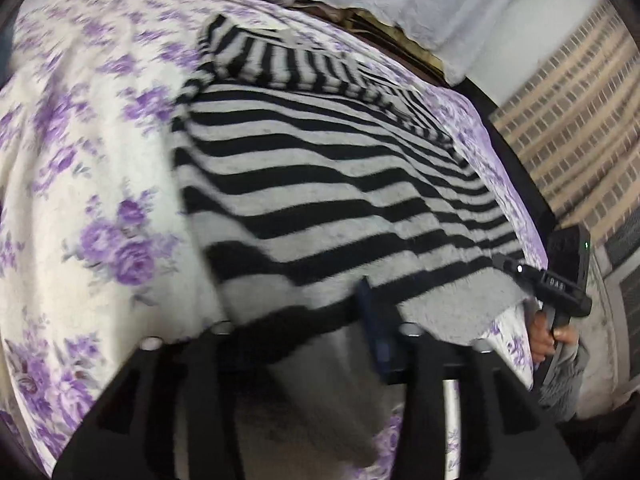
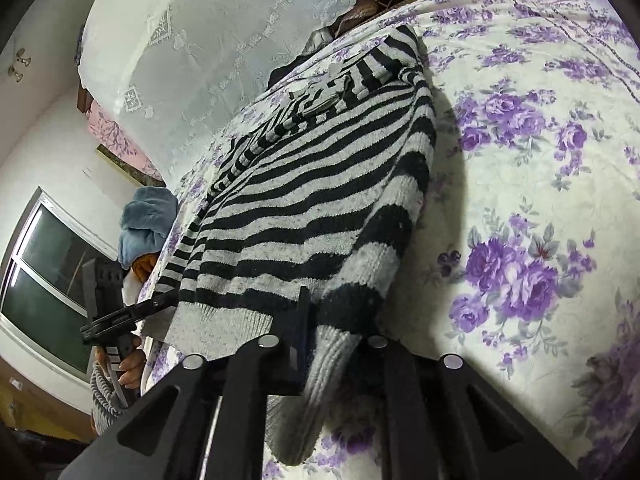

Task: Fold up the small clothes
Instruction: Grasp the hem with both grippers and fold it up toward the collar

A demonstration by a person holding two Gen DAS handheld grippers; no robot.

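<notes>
Nearest to us, in the left wrist view, our left gripper (image 1: 316, 344) has its jaws about half closed around the near hem of a black-and-grey striped sweater (image 1: 328, 184). Knit fills the gap between the fingers, though blur keeps us from telling whether the pads truly press on it. In the right wrist view, our right gripper (image 2: 320, 340) is narrowed tight onto the sweater's (image 2: 304, 216) ribbed hem or cuff at the near right corner, and a roll of grey knit hangs down between its fingers toward us.

Each view also shows the other tool off to the side, with a hand (image 1: 548, 340) wrapped around its handle. So we have one gripper at each near corner of the hem, roughly level with each other, neither clearly closer to the garment.

The sweater lies spread on a bedspread (image 1: 80, 160) printed with purple flowers. Its long axis runs straight away from both grippers, hem near us and collar far, so we judge the coming fold will carry the hem forward along that line toward the collar. Near the collar, a sleeve seems already laid across the body.

Farthest back are a white lace curtain (image 2: 208, 40) and, left of the bed, a bundle of blue cloth (image 2: 148, 224) beside a window.
</notes>
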